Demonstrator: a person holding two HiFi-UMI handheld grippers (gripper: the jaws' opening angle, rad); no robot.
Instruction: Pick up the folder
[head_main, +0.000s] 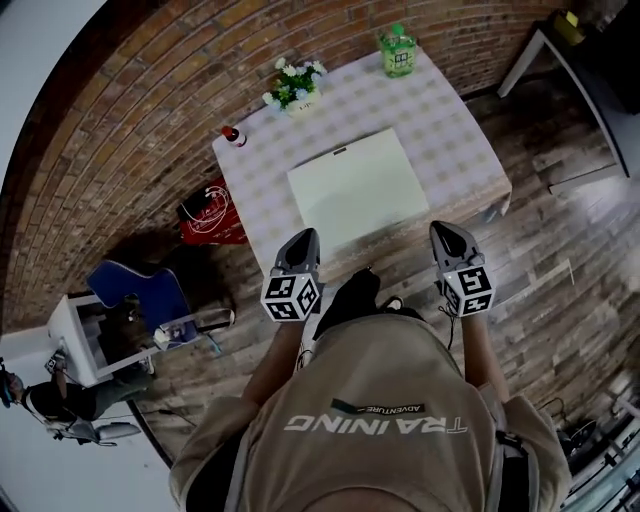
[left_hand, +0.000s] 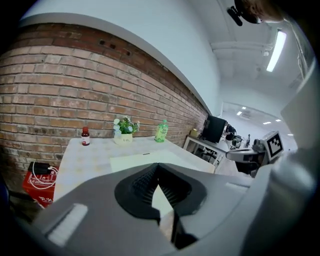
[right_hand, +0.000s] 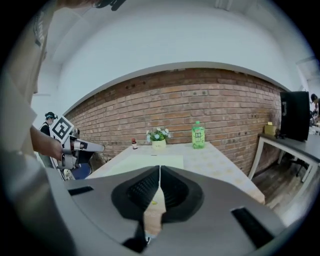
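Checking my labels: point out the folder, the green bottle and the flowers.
folder (head_main: 358, 190), head view, middle of its cover
green bottle (head_main: 397, 52), head view, its body
flowers (head_main: 295, 83), head view, the white blossoms

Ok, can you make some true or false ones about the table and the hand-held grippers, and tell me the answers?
1. The folder lies flat on the table. True.
2. The left hand-held gripper is holding the folder. False: its jaws are together with nothing between them, and it does not touch the folder.
3. A green bottle stands near a far corner of the table. True.
4. The flowers stand on top of the folder. False: they stand on the table, apart from the folder, near the far edge.
5. The right hand-held gripper has its jaws wide open. False: its jaws are together and empty.
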